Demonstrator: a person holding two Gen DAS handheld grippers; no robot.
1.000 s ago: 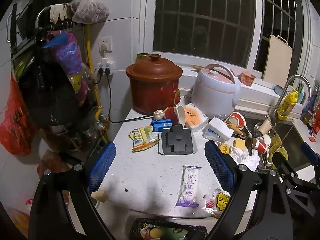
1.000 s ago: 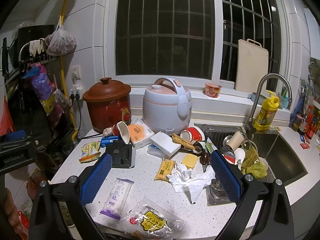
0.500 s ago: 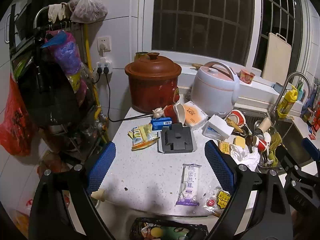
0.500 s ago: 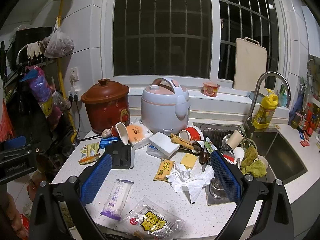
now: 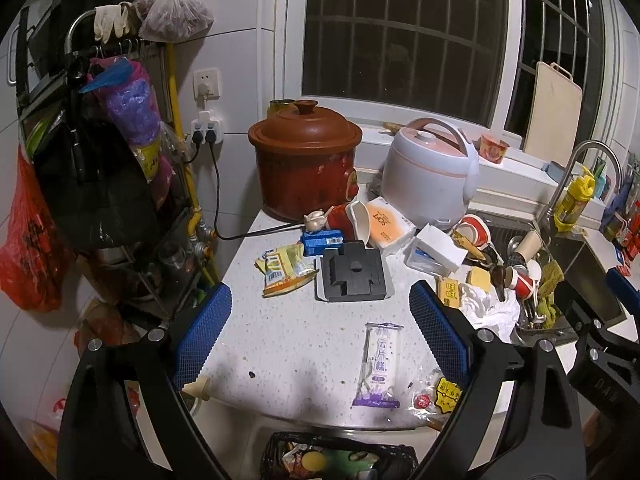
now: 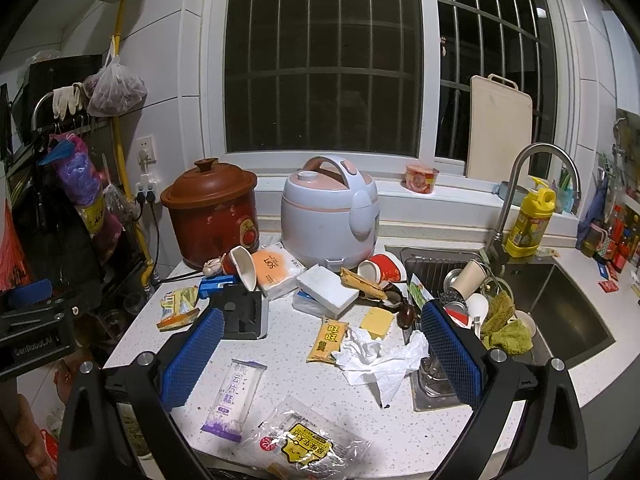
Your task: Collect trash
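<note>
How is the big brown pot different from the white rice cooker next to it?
The round brown clay pot is dark reddish brown; the white rice cooker is pale with pink trim. The pot's lid has a small knob on top, while the cooker has a big arched carry handle. The pot stands nearer the wall sockets, the cooker nearer the sink. Both stand upright with lids closed, at the back of the white speckled counter.

Speckled white counter (image 6: 304, 364): wrappers (image 6: 234, 398), crumpled tissue (image 6: 376, 358), black tray (image 6: 244, 314), cookers (image 6: 330, 210).
</note>
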